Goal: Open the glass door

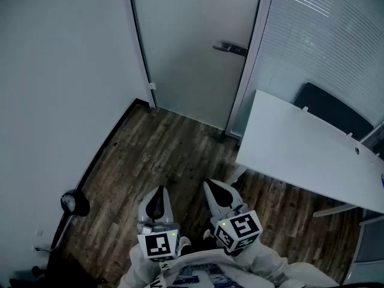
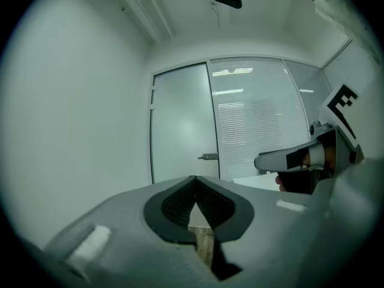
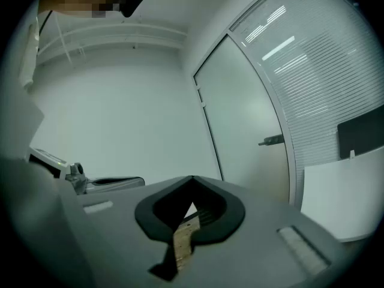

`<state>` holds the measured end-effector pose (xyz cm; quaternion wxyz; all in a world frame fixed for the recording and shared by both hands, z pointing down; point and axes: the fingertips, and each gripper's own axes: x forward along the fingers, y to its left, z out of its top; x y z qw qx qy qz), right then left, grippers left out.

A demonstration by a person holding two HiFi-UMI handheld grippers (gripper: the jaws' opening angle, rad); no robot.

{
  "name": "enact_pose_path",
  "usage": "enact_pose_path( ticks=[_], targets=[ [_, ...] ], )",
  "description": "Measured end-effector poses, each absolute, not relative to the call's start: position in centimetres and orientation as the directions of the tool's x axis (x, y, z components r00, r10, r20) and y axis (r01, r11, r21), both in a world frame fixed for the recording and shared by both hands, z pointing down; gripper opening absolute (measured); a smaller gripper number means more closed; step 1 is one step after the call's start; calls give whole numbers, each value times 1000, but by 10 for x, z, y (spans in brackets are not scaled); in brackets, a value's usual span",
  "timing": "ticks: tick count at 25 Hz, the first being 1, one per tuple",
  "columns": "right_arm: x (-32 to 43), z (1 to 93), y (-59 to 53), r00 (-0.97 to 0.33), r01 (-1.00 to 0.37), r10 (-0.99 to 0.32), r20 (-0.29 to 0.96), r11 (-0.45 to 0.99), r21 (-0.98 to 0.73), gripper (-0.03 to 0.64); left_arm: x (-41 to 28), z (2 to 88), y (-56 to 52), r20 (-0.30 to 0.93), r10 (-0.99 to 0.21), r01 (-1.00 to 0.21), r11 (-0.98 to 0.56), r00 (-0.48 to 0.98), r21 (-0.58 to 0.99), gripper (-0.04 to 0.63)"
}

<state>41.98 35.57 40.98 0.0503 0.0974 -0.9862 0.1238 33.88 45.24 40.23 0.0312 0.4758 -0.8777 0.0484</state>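
Note:
The frosted glass door (image 1: 192, 47) stands closed in the far corner, with a dark lever handle (image 1: 230, 48) near its right edge. The same door (image 2: 183, 125) and handle (image 2: 208, 156) show in the left gripper view, and the door (image 3: 249, 119) with its handle (image 3: 271, 140) in the right gripper view. My left gripper (image 1: 159, 192) and right gripper (image 1: 211, 188) are held close to my body, well short of the door. Both are shut with nothing between their tips. In their own views the left gripper (image 2: 193, 179) and right gripper (image 3: 191, 179) point toward the door.
A white table (image 1: 312, 152) stands to the right, with a dark chair (image 1: 333, 110) behind it against a blinded glass partition (image 1: 324, 41). A plain wall (image 1: 60, 89) runs along the left, with a small dark object (image 1: 75, 204) at its foot. Wood floor (image 1: 168, 155) lies between me and the door.

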Motion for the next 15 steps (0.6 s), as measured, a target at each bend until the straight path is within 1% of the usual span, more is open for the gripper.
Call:
enact_pose_path(
  ticks=[9,15],
  targets=[
    [433,410,336,-975,-210,-183,127,948,-240,4,347,407,437,95,-831,-836,540,-548,-94,5],
    [441,413,312,-983,-178,-154,102,940,-290,5,352,403,411,96,-824,-829,547,-558,-117,5]
  ],
)
